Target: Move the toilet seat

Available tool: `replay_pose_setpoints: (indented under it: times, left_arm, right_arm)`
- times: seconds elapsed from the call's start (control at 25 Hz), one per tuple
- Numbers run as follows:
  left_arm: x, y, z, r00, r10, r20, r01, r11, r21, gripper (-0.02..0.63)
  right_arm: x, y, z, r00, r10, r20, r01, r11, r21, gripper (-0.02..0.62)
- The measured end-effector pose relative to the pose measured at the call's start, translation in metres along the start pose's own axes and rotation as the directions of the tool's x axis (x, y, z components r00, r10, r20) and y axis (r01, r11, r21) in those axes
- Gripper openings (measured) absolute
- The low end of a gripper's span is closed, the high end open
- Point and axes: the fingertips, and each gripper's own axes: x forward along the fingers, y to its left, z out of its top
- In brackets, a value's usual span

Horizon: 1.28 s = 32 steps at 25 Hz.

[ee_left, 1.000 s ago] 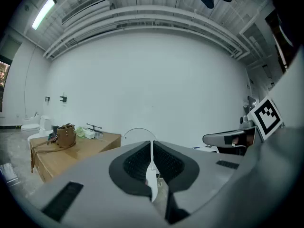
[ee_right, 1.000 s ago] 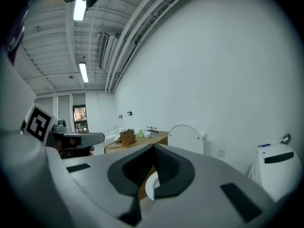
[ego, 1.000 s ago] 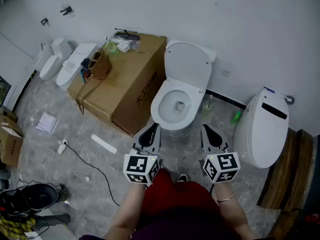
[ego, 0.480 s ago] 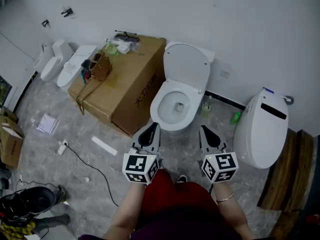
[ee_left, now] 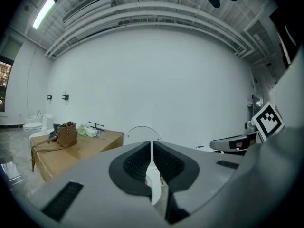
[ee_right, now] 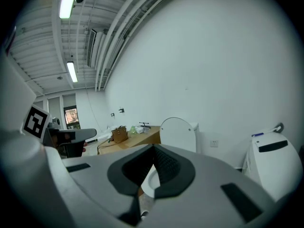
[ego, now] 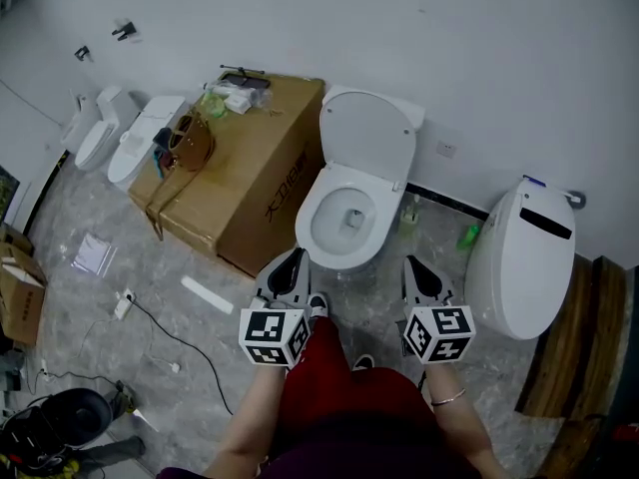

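left gripper (ego: 296, 254), right gripper (ego: 410, 261): grey, black pads (ee_left: 137, 163) | cubes (ego: 272, 335): black-white markers | garment (ego: 339, 387): red | bracelet (ego: 451, 397): thin

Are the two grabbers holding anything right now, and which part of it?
Nothing is held. The left gripper and the right gripper are both shut and empty, in front of the white ceramic toilet with its lid up.

Toilet seat (ego: 367, 136): white, rounded oval, smooth surface. It is recorded as raised, standing nearly upright at the rear of the open bowl (ego: 308, 218) and leaned back against the tank (ego: 414, 108) at the wall (ego: 479, 58). The underside is turned toward the room. Whether a separate ring lies flat on the bowl rim cannot be told. A cardboard box (ego: 250, 173) is noted just beside the bowl, at its left in the head view.
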Motion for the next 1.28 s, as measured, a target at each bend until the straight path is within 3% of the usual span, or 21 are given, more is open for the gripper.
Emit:
replay_pose_setpoints:
  times: [0.28,0.72,1.28]
  left_arm:
    - [0.053,0.032,-0.001,1.0,-0.025,-0.015,0.025,1.0,-0.004,0.04]
    - [0.155,0.122,0.007,0.995,-0.072,-0.073,0.072,0.997,-0.002,0.04]
    - [0.249,0.192,-0.021,0.962,-0.191,-0.196,0.192,0.981,-0.015,0.041]
  right_arm:
    - [0.047,-0.018,0.003,0.998,-0.057,-0.032,0.058,0.998,0.017,0.017]
    - [0.167,-0.031,0.012,0.984,-0.148,-0.102,0.156,0.986,0.067,0.017]
    - [0.246,-0.042,-0.011,0.927,-0.298,-0.229,0.326,0.941,0.096,0.017]
